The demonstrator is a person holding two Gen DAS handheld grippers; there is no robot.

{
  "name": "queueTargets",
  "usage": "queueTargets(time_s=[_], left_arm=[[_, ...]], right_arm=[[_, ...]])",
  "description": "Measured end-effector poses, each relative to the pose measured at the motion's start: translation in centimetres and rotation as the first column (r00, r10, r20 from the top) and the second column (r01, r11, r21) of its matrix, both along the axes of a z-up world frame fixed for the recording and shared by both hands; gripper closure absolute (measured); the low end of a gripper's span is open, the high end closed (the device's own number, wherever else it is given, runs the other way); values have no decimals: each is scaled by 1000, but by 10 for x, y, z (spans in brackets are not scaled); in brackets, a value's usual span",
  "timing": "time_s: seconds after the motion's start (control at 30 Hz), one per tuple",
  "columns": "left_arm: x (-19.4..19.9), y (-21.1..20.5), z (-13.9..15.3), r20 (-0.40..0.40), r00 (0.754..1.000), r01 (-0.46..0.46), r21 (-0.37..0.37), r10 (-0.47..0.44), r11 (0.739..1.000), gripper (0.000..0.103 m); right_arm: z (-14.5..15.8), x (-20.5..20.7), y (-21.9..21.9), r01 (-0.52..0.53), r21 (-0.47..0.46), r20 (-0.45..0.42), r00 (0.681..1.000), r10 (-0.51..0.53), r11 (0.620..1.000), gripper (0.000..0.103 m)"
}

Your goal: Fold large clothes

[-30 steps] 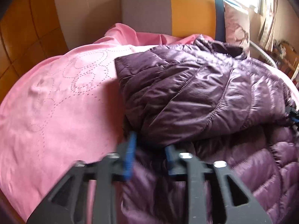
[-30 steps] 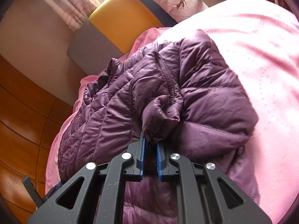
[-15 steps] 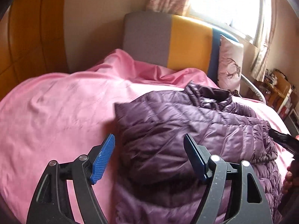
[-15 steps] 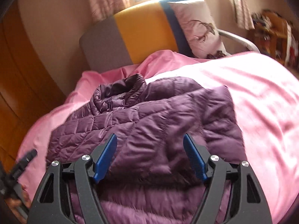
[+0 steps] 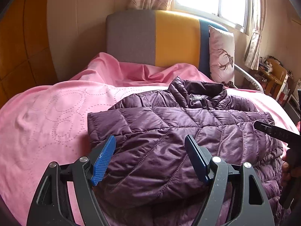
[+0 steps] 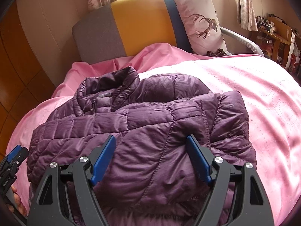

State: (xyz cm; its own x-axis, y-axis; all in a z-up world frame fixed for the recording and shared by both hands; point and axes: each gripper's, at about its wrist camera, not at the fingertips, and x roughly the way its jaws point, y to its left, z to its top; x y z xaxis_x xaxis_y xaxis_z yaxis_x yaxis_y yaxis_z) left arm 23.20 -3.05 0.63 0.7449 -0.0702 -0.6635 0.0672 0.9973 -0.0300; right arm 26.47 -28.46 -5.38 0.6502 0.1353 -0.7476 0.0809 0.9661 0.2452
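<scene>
A purple quilted down jacket point(image 5: 188, 124) lies on the pink blanket point(image 5: 47, 122) of a bed, collar toward the headboard, both sleeves folded across its front. My left gripper point(image 5: 150, 141) hovers open above the jacket's near left part, nothing between its blue pads. In the right wrist view the same jacket point(image 6: 150, 116) fills the middle. My right gripper point(image 6: 150, 141) hangs over its near right part with its jaws opening, clear of the cloth. The left gripper's tip point(image 6: 13, 156) shows at that view's lower left edge, and a dark bar of the right one point(image 5: 272, 131) crosses the left view's right side.
A grey, yellow and blue headboard point(image 5: 156, 37) stands behind the bed, with a deer-print pillow point(image 5: 222, 56) leaning on it. Wooden panelling point(image 5: 22, 47) lines the left wall. A cluttered wooden desk point(image 5: 272, 75) stands at the far right. Pink blanket point(image 6: 263, 94) spreads right of the jacket.
Both grippers let go of the jacket folds they were pinching, opened wide and pulled back and up. The jacket now lies flat with its sleeves folded in.
</scene>
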Motion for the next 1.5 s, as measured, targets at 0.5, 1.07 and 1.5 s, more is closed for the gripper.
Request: queueTargets(time_s=[0.5, 1.07, 1.5], left_arm=[[49, 38, -62, -183, 983, -65, -164, 34, 984, 27], [-33, 53, -37, -147, 986, -92, -100, 77, 991, 17], [-166, 90, -59, -246, 969, -76, -245, 14, 967, 22]], right_arm=[[-36, 28, 11, -62, -78, -71, 996, 57, 995, 21], [-4, -39, -14, -88, -63, -64, 994, 84, 994, 5], [-19, -171, -71, -121, 66, -196, 972, 132, 990, 7]])
